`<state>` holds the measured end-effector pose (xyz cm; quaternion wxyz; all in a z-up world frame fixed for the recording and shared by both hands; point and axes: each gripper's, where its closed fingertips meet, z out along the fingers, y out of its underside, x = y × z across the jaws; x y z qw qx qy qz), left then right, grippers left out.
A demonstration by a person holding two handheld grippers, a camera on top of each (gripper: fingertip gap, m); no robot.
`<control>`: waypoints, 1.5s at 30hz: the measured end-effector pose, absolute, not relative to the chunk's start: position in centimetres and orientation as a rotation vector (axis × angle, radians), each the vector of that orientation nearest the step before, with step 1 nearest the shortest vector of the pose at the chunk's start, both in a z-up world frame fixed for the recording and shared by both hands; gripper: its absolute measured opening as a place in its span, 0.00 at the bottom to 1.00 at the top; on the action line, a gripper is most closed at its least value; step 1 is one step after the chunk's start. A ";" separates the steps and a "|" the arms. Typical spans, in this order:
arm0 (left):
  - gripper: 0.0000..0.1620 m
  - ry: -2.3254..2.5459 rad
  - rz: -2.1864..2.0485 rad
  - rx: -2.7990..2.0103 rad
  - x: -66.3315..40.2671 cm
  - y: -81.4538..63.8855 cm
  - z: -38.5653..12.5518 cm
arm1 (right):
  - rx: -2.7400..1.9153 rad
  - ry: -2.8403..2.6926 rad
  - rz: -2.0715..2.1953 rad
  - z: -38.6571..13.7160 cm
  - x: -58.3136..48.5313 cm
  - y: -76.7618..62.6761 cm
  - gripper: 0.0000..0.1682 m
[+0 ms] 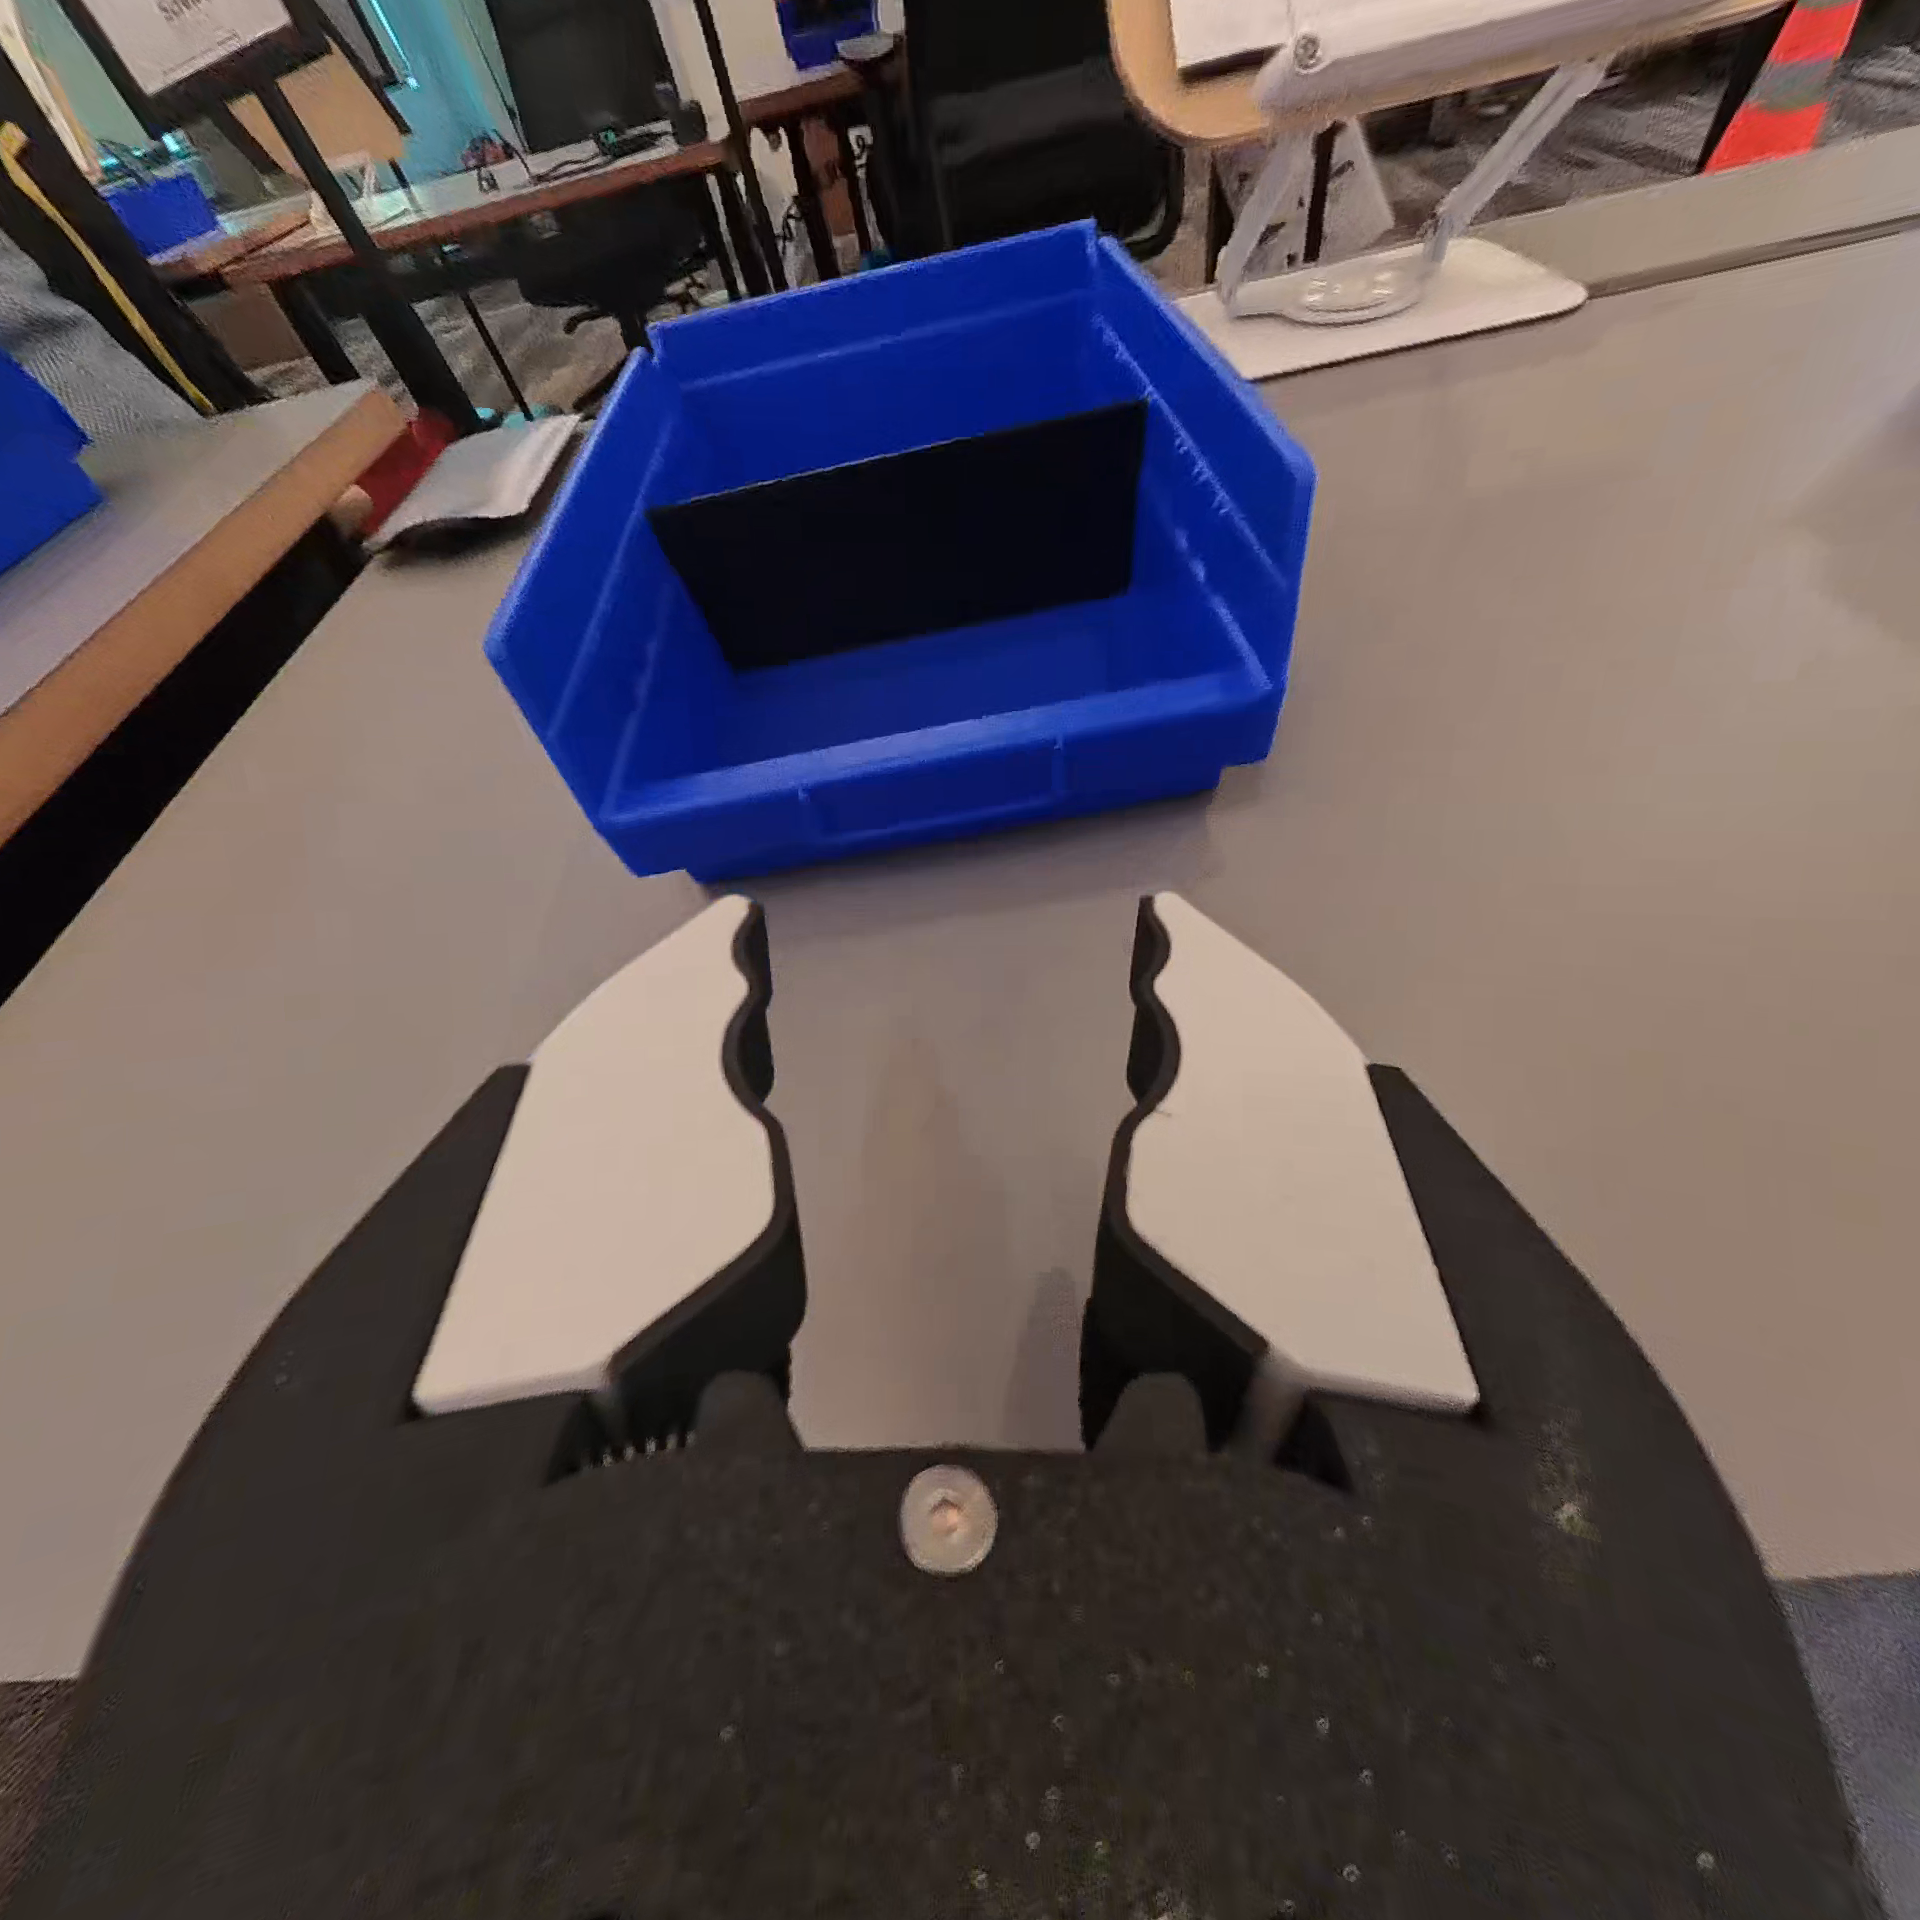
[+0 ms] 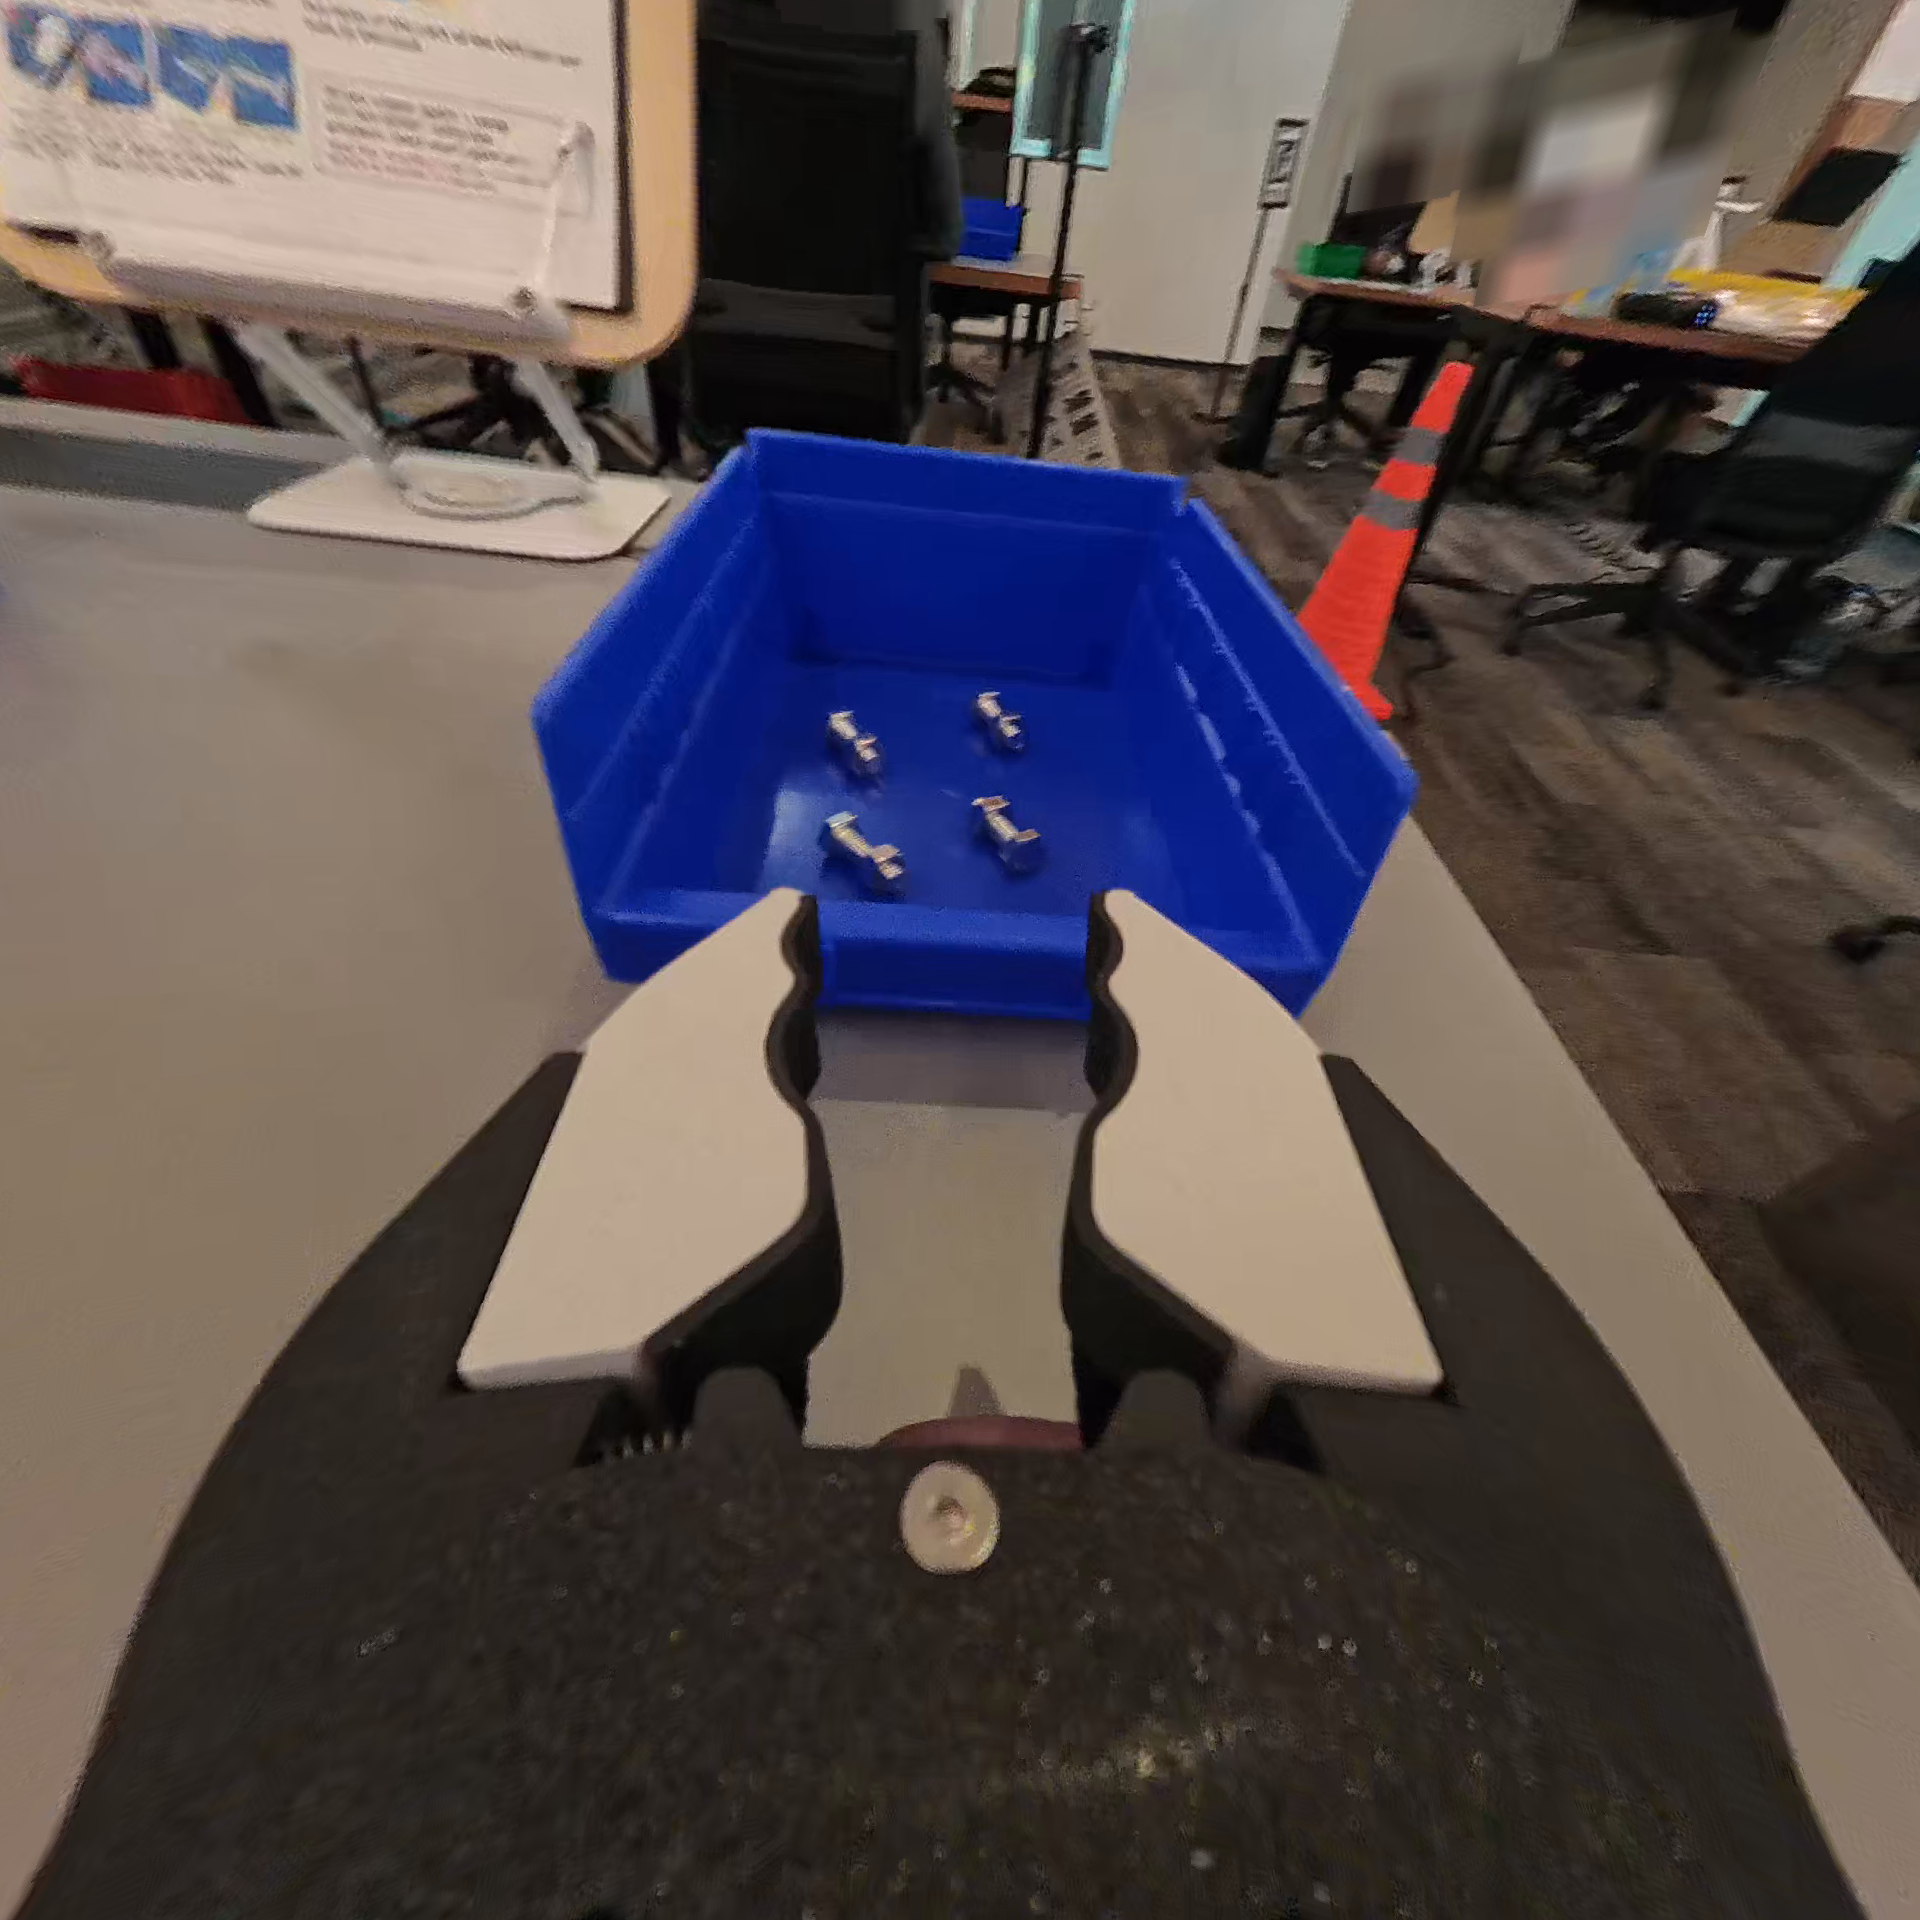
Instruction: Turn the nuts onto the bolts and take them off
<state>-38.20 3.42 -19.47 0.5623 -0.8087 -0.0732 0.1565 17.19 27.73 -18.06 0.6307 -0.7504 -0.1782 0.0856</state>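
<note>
In the right wrist view a blue bin [image 2: 675, 727] stands on the grey table and holds several small silver bolts with nuts on them, such as one [image 2: 862, 854] at the front left and one [image 2: 1006, 833] at the front right. My right gripper [image 2: 948, 914] is open and empty, just short of the bin's front lip. In the left wrist view a second blue bin [image 1: 561, 644] holds a black divider [image 1: 904, 540]; no bolts show in it. My left gripper [image 1: 951, 914] is open and empty, a little short of that bin's front wall.
A white stand [image 2: 457, 509] holding a board of printed sheets [image 2: 312, 135] stands at the table's back; its base also shows in the left wrist view [image 1: 1382, 301]. An orange cone [image 2: 1382, 540] stands on the floor beyond the table's right edge. Desks and chairs fill the background. Spacing between my two grippers at the tips: around 60 cm.
</note>
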 end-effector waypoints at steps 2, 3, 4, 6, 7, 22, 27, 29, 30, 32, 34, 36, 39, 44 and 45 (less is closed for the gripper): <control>0.40 -0.191 0.303 -1.903 -38.1 3.7 -20.0 | -1.720 -0.466 0.184 -18.3 16.4 27.8 0.28; 0.40 -0.201 0.260 -1.924 -37.8 3.9 -20.4 | -1.709 -0.475 0.141 -18.5 16.7 28.0 0.28; 0.41 -0.206 0.210 -1.933 -37.4 4.2 -20.7 | -1.710 -0.485 0.109 -18.8 16.9 28.1 0.28; 0.41 -0.199 0.147 -1.940 -36.6 4.3 -20.9 | -1.719 -0.476 0.117 -19.0 17.2 28.1 0.28; 0.41 -0.189 0.148 -1.938 -36.4 4.2 -20.8 | -1.715 -0.469 0.136 -18.9 17.3 28.0 0.28; 0.43 -0.228 0.060 -1.914 -36.1 2.9 -20.1 | -1.731 -0.482 0.184 -19.1 17.3 26.7 0.28; 0.44 -0.215 0.057 -1.924 -35.7 2.9 -20.2 | -1.732 -0.486 0.180 -19.1 17.2 26.8 0.28; 0.46 -0.185 -0.121 -1.994 -32.7 3.5 -20.9 | -1.738 -0.482 0.181 -19.3 17.3 26.9 0.28; 0.45 -0.143 -0.306 -2.033 -29.6 4.1 -21.0 | -1.748 -0.479 0.180 -19.5 17.4 27.0 0.28; 0.45 0.001 -0.594 -2.021 -22.8 5.5 -19.3 | -1.779 -0.462 0.167 -20.0 17.9 27.4 0.28; 0.46 0.088 -0.624 -1.993 -17.4 7.9 -18.3 | -1.790 -0.447 0.146 -20.0 18.6 28.0 0.28; 0.46 0.197 -0.595 -2.019 -12.2 10.2 -18.7 | -1.790 -0.409 0.123 -19.8 19.9 28.9 0.29; 0.54 0.295 -0.638 -2.031 -4.4 14.4 -18.9 | -1.799 -0.312 0.141 -19.4 22.4 30.1 0.30; 0.54 0.449 -0.500 -2.008 5.7 24.1 -19.7 | -1.869 -0.213 0.213 -20.2 24.7 33.3 0.32; 0.55 0.456 -0.410 -2.022 6.3 26.4 -20.1 | -1.881 -0.205 0.240 -20.4 24.6 34.1 0.33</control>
